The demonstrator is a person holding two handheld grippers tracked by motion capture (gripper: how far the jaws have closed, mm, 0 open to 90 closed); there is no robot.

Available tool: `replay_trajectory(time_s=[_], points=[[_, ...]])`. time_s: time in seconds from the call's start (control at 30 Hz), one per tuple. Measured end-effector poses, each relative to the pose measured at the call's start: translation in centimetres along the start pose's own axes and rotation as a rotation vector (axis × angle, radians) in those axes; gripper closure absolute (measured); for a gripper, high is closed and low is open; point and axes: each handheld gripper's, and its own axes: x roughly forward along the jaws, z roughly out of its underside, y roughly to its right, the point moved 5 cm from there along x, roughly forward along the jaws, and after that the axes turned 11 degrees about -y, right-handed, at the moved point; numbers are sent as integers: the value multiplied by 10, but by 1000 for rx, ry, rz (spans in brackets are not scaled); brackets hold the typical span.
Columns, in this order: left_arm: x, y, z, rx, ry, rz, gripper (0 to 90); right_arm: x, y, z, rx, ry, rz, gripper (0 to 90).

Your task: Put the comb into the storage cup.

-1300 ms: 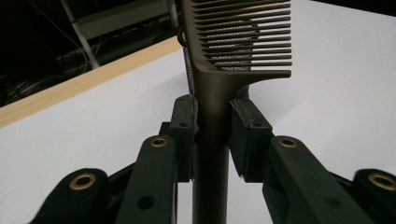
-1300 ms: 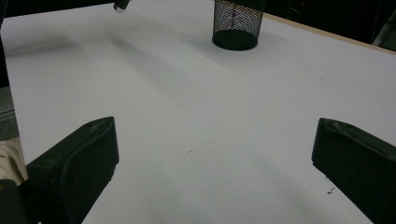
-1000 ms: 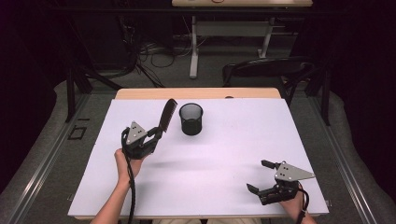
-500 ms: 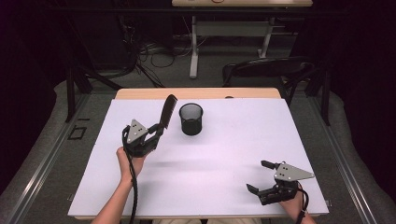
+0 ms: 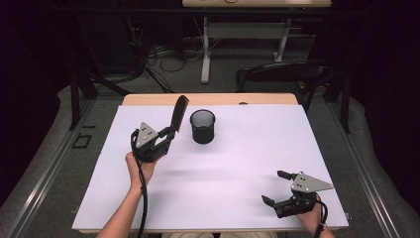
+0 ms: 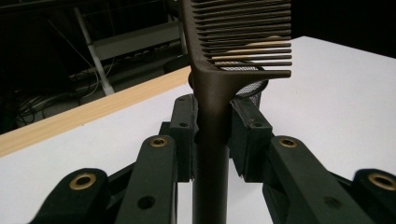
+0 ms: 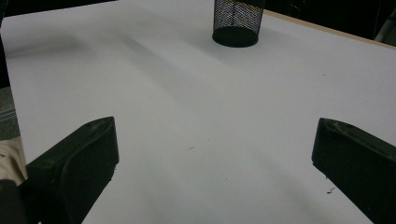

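A dark comb (image 5: 179, 111) stands nearly upright in my left gripper (image 5: 167, 135), which is shut on its handle, a little left of a black mesh cup (image 5: 203, 126). In the left gripper view the comb (image 6: 219, 84) rises between the two pads (image 6: 183, 135), its teeth pointing right, with the mesh cup (image 6: 252, 88) just behind it. My right gripper (image 5: 276, 188) rests low near the table's front right corner, jaws wide open with nothing between them. The right gripper view shows the mesh cup (image 7: 236, 21) far ahead on the white sheet.
The table (image 5: 237, 163) is covered by a white sheet, with a wooden strip (image 5: 213, 99) along its far edge. A dark chair (image 5: 282, 74) stands behind the table at the right. Cables and a desk frame lie on the floor beyond.
The left gripper with the comb has shifted slightly toward the mesh cup. The right gripper has stayed where it was.
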Motion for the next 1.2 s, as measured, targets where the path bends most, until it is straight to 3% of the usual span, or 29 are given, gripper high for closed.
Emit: replay_trajectory(time_s=[1.2], points=[[10,-8,-36,-27,50,-14,721,0,0,1,3,-6,2,3]])
